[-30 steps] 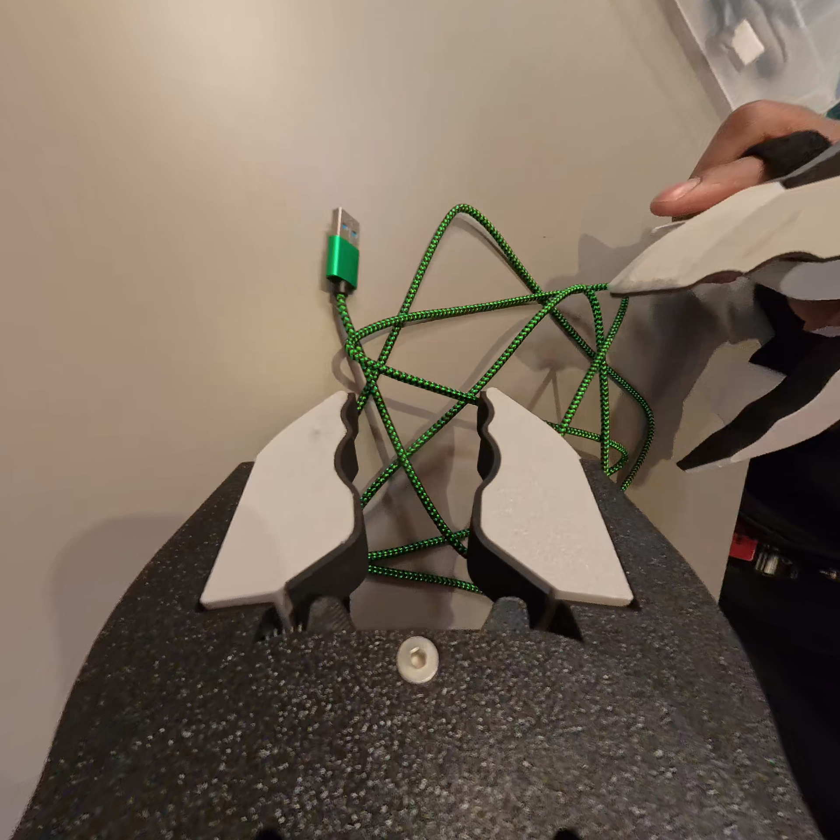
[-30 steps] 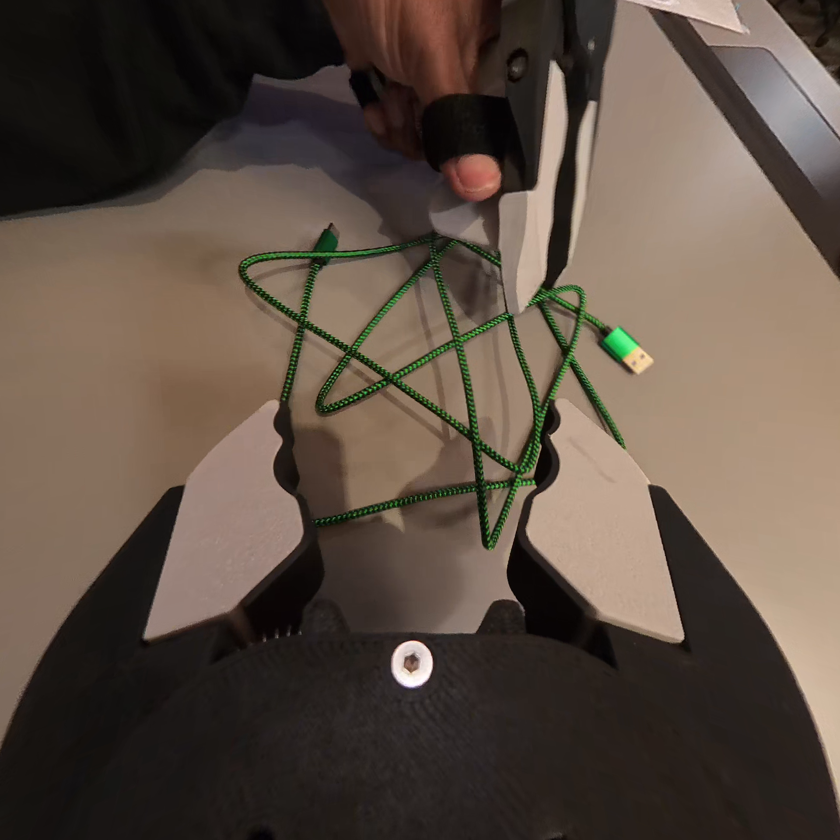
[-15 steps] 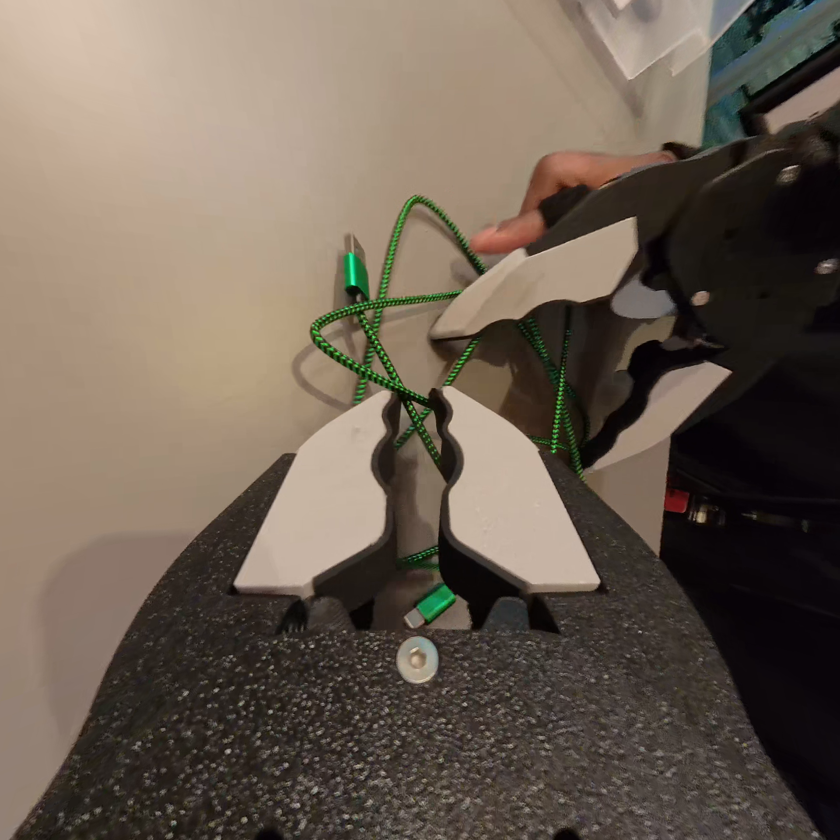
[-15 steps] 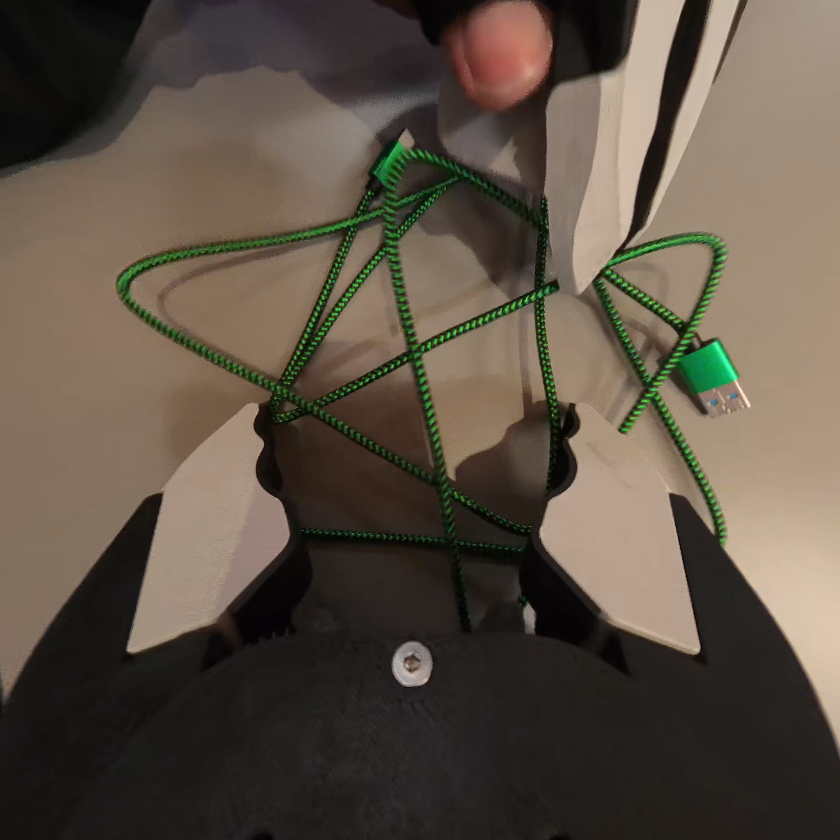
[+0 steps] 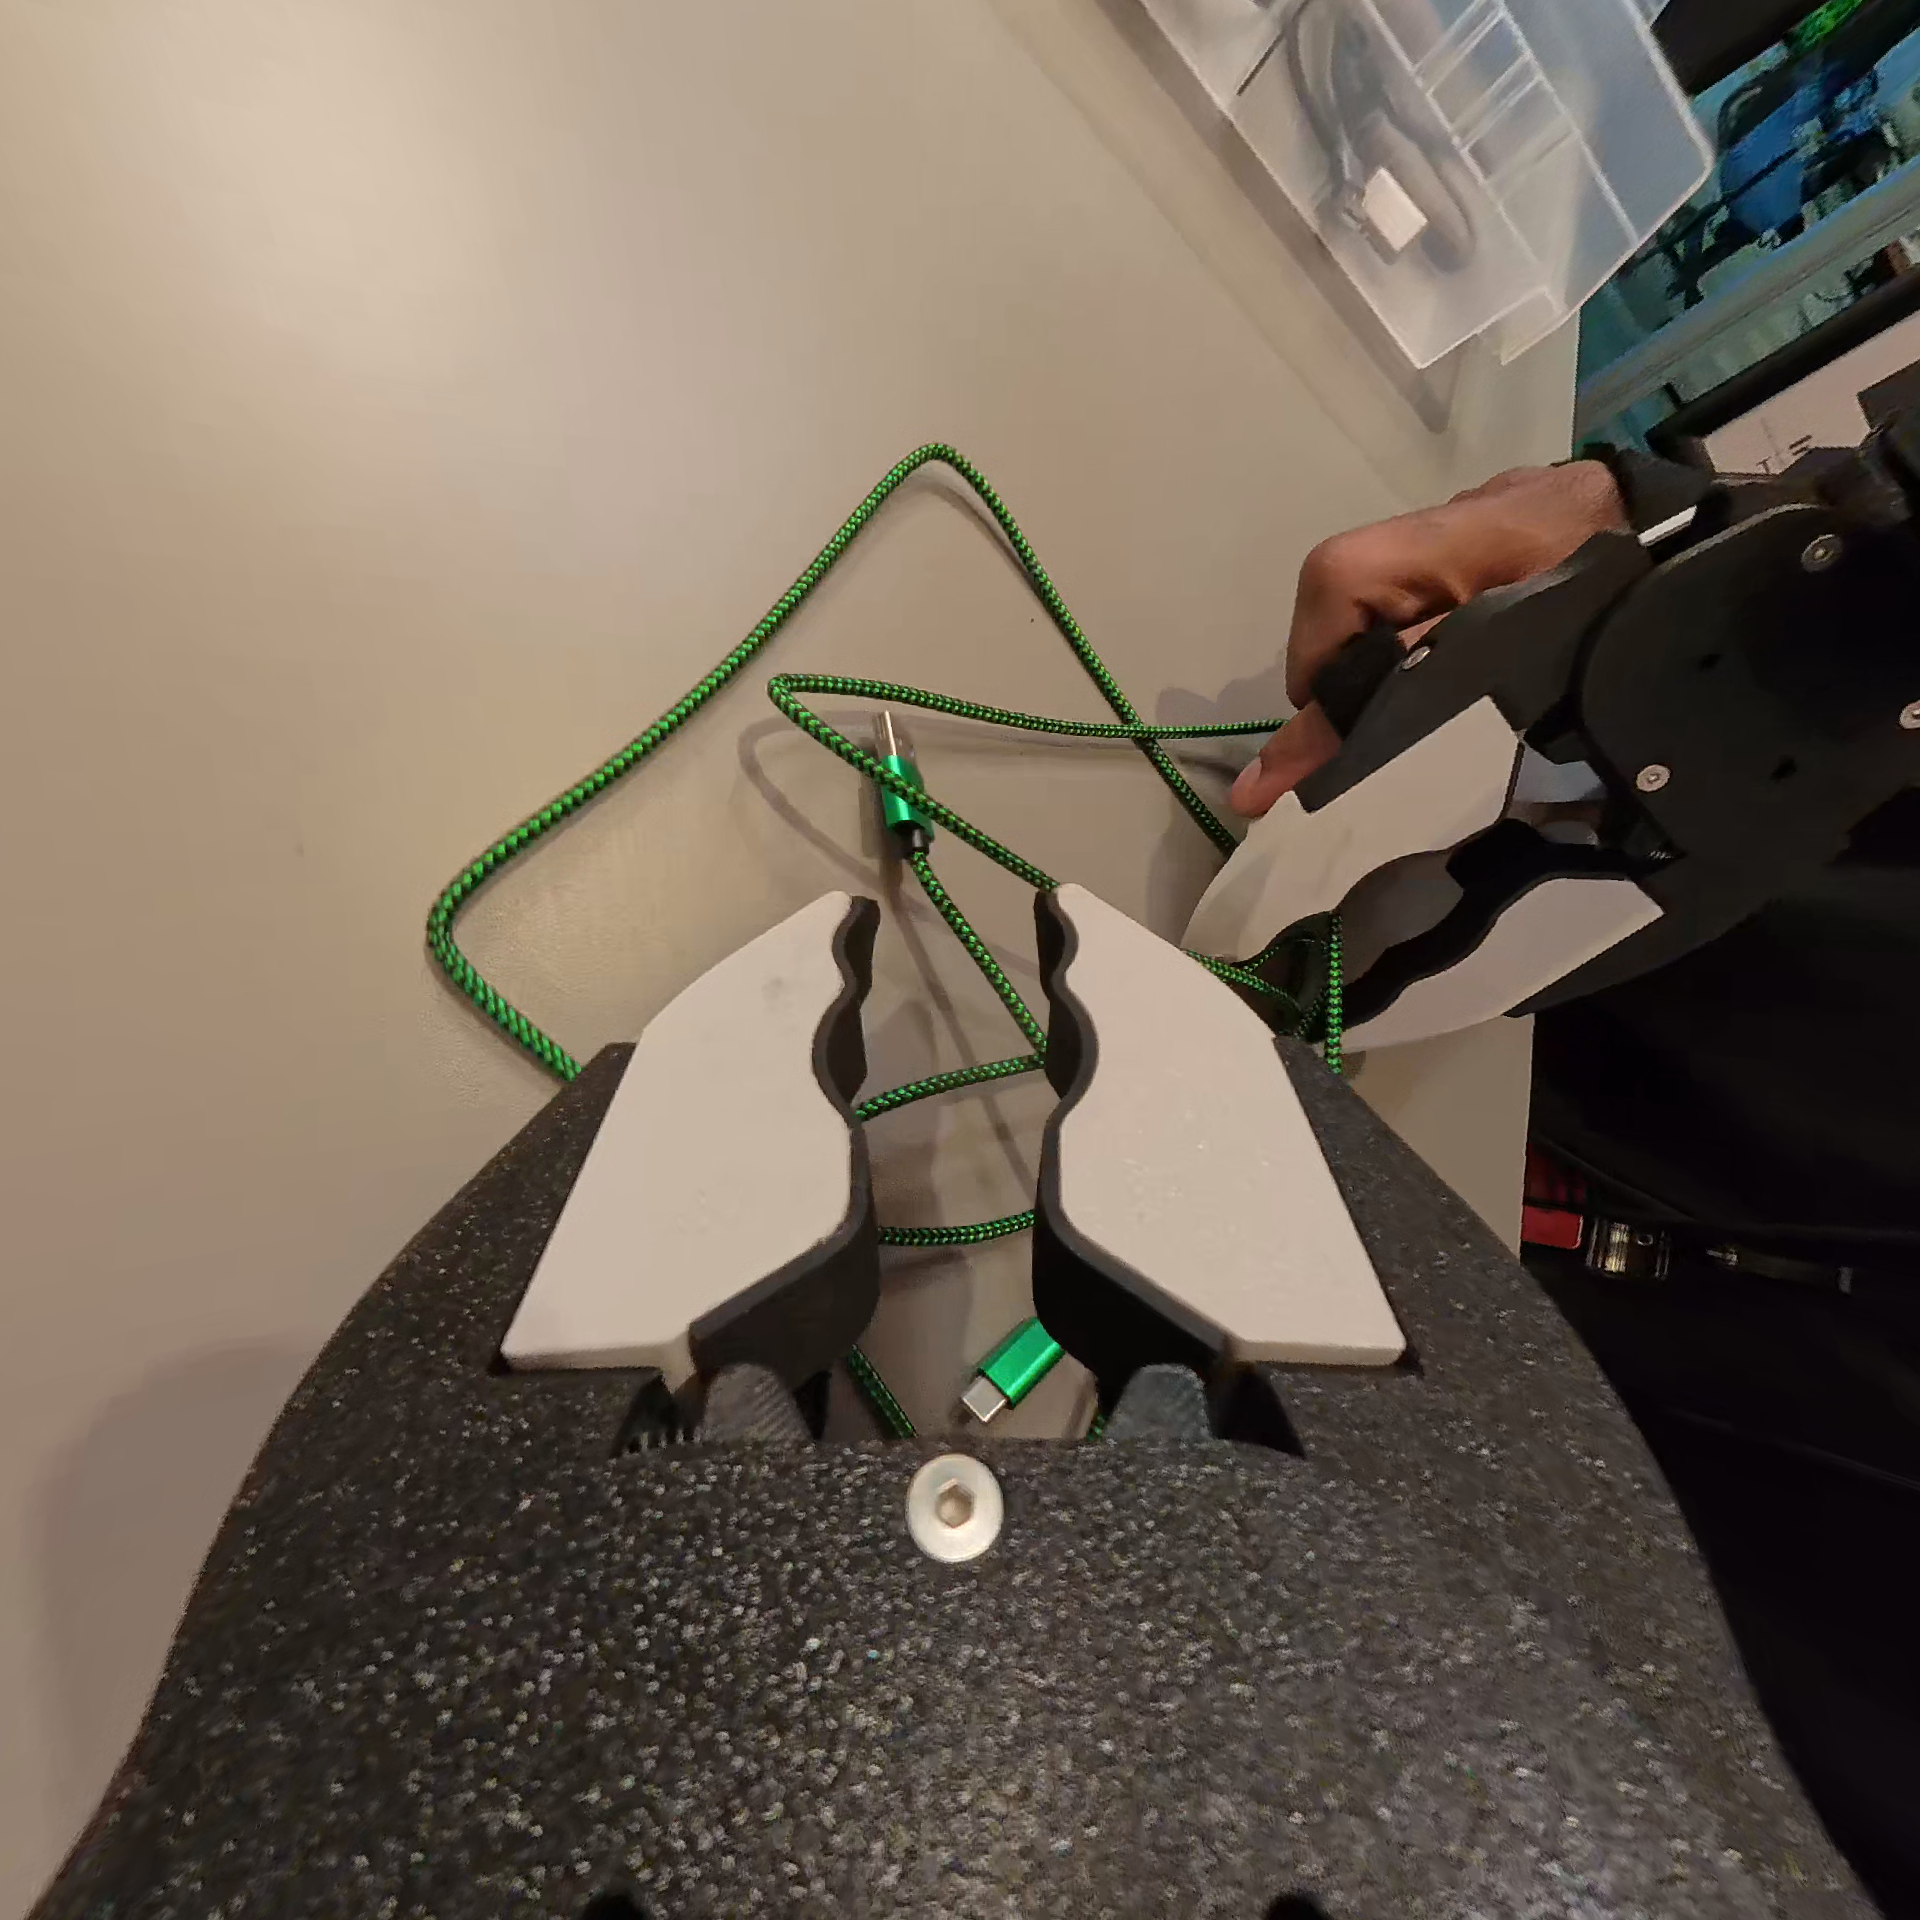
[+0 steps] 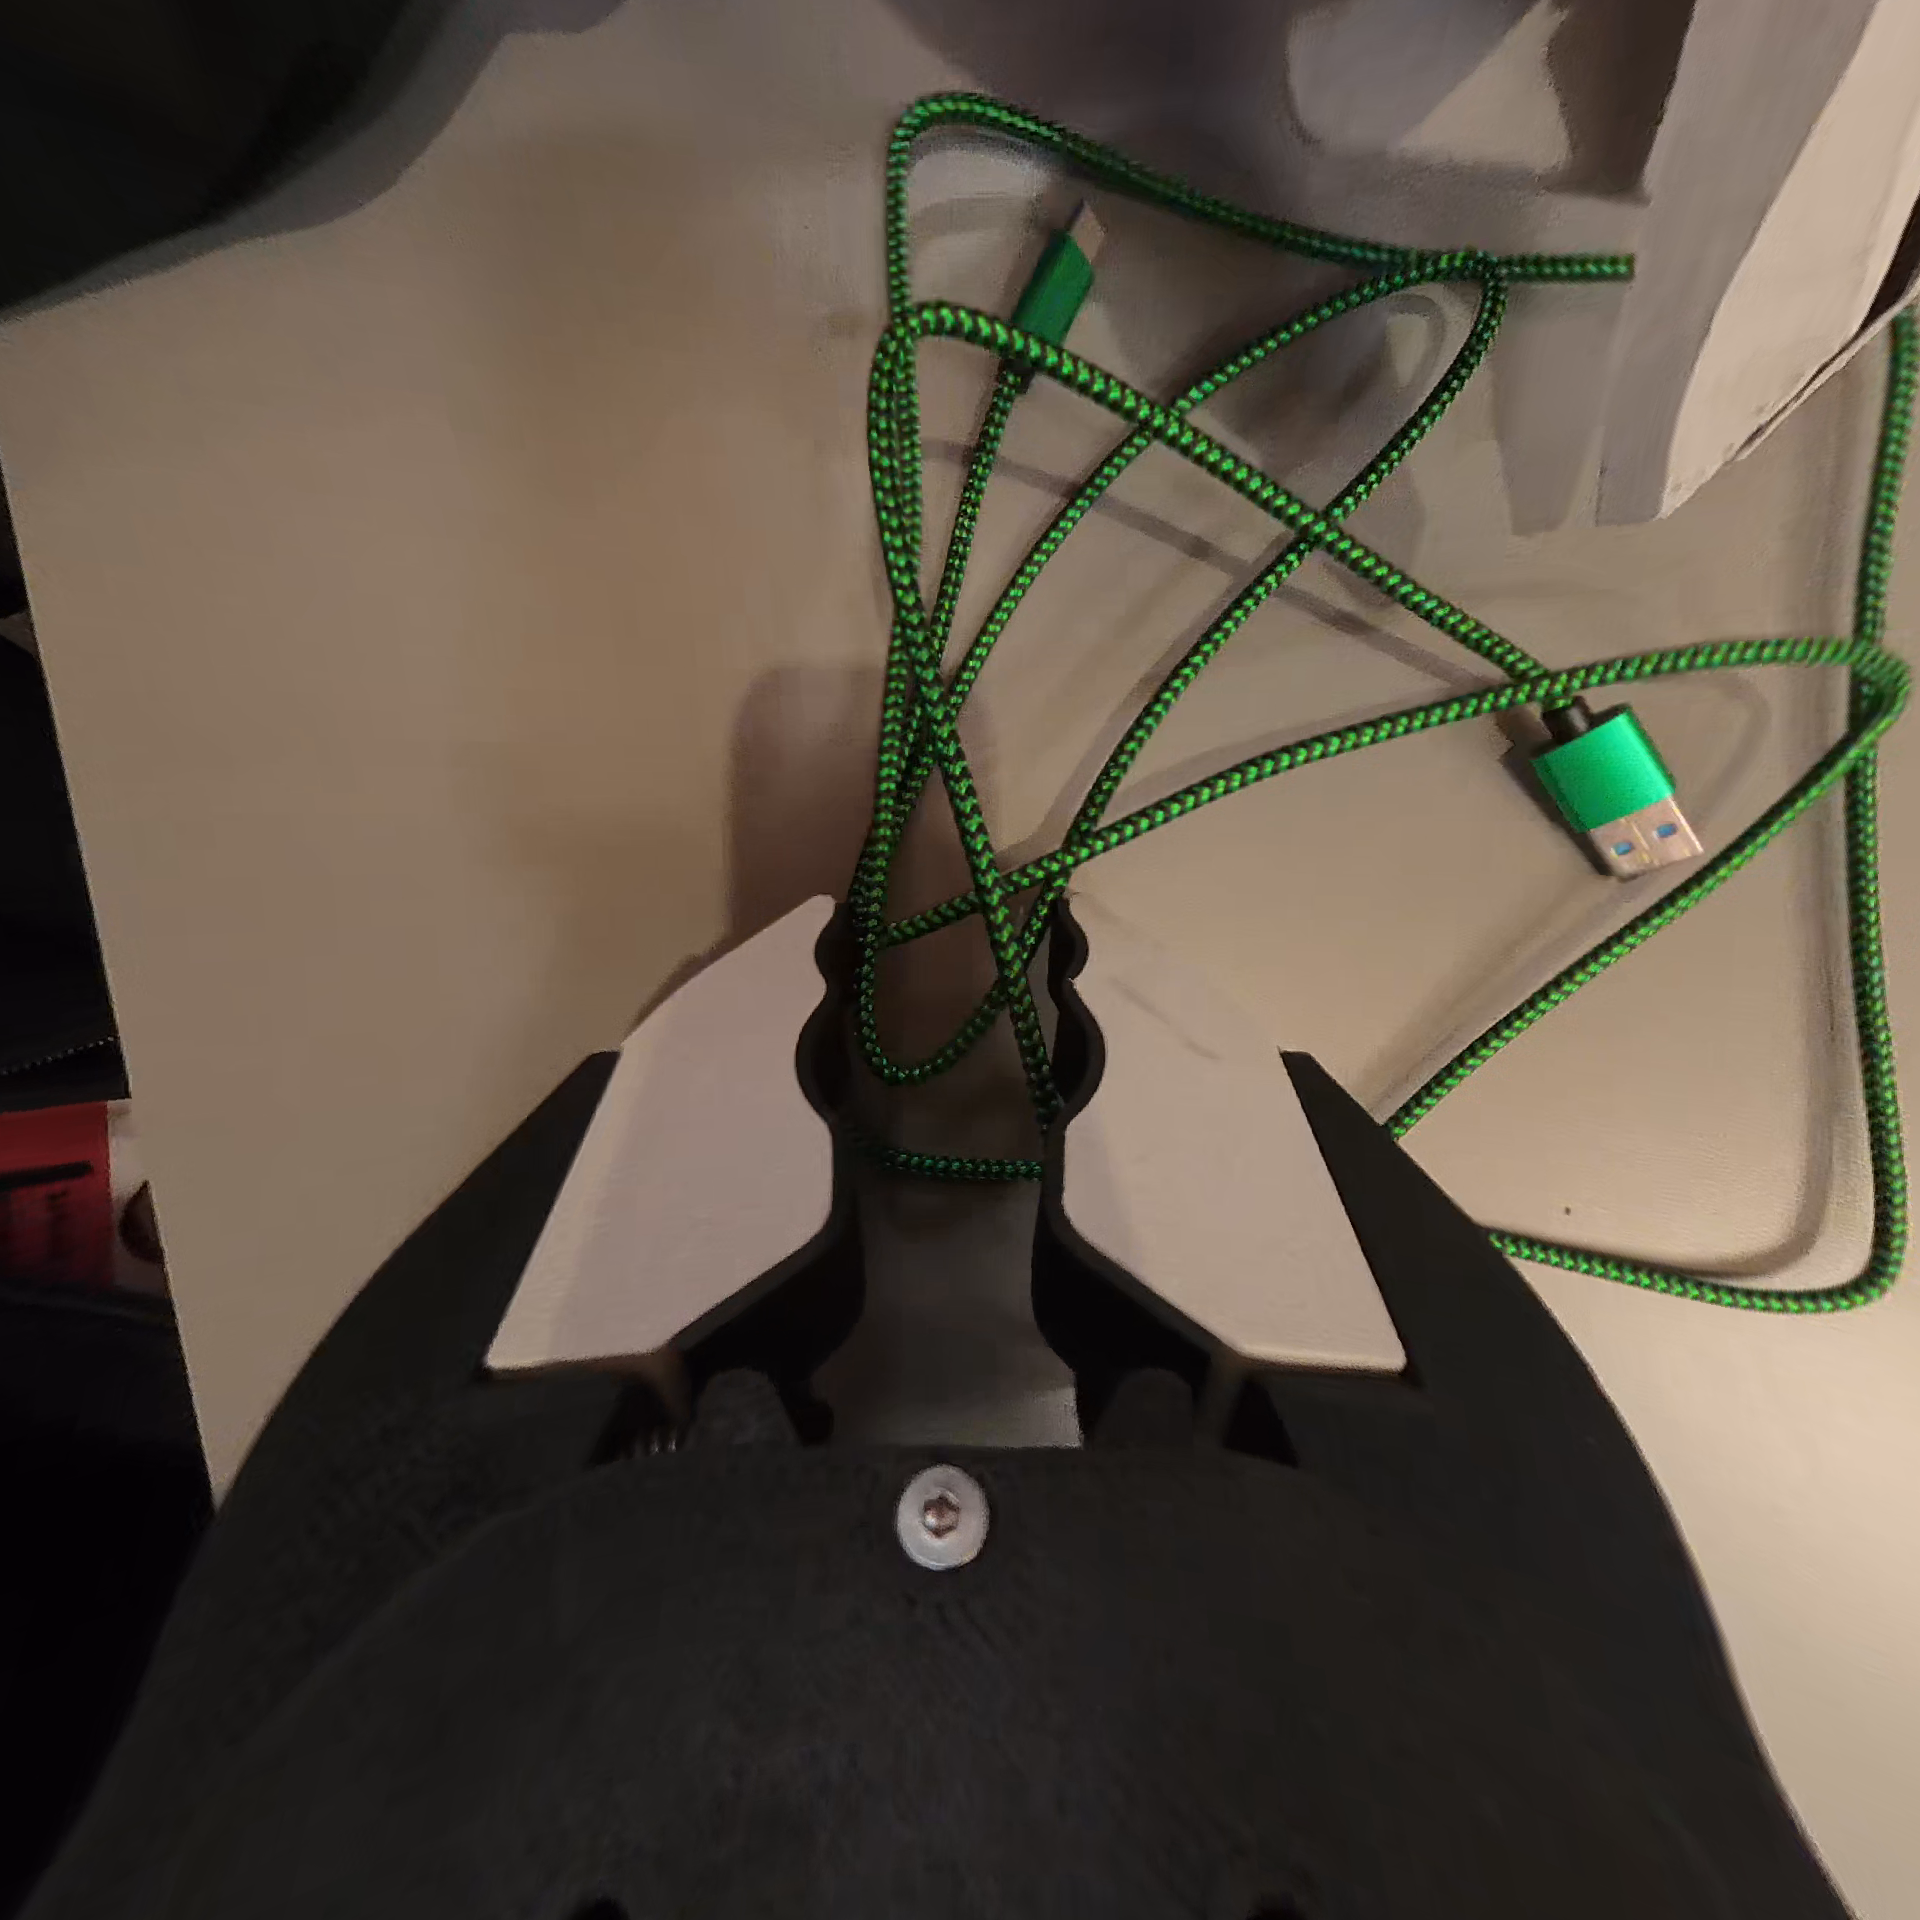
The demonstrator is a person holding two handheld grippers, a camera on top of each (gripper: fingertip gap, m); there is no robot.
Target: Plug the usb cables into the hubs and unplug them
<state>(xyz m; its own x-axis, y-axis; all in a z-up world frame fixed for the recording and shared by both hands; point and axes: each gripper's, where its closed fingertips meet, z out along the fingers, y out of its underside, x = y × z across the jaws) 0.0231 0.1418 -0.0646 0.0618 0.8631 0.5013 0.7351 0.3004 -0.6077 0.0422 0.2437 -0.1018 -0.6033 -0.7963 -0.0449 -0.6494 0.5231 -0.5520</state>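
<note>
Cable (image 6: 1226, 499) tangled on table (image 6: 416, 623); USB-A plug (image 6: 1610, 784) points lower right.

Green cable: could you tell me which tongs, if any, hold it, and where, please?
Right tongs enclose bunched mid-length strands of the green cable, not its plugs; firm grip cannot be told. Left tongs hold nothing.

Smooth beige tabletop (image 5: 416, 520), matte, fills most of both views. Clear plastic compartmented box (image 5: 1455, 156) at its far edge in left wrist view, a pale grey item inside. Beyond it, blue-green lit background (image 5: 1766, 208), blurred. Small red patch (image 6: 52, 1184) at left edge, right wrist view.
</note>
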